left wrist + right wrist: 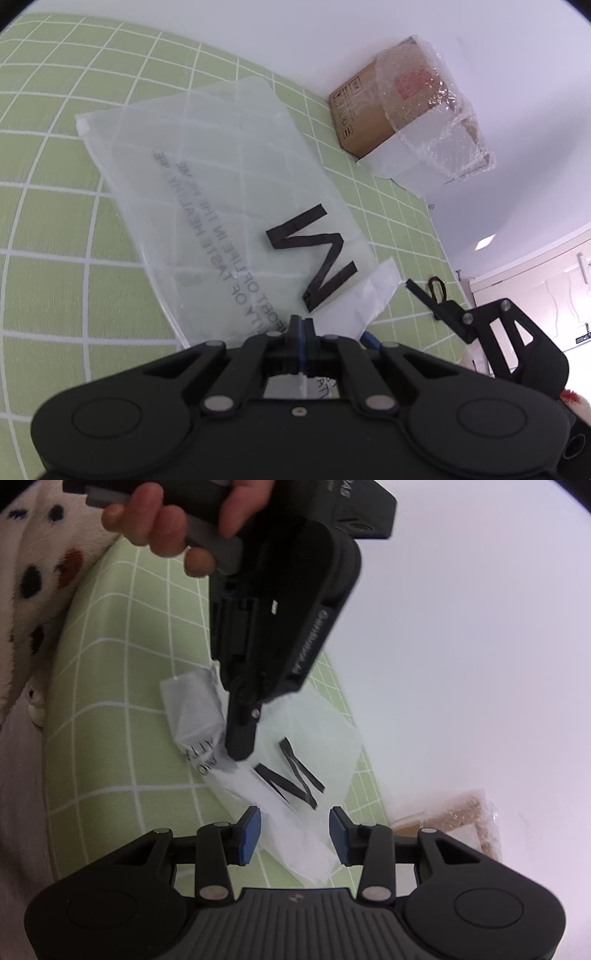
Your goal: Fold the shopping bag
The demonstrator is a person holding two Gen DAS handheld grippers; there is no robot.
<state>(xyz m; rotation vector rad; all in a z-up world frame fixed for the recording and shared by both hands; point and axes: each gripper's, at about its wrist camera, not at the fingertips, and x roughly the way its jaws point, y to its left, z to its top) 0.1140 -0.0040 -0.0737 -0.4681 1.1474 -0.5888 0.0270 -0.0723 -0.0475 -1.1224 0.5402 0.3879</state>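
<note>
We see the bag (221,192), translucent white with a black "M", lying flat on the green grid mat (55,184) at the centre of the left wrist view. The left gripper (302,325), at lower centre, has its fingers pressed together on the bag's near edge. In the right wrist view, the right gripper (295,834) sits at lower centre with its blue pads (250,834) apart; a folded strip of the bag lies between them, not clamped. A wrapped box (402,110) rests at upper right.
</note>
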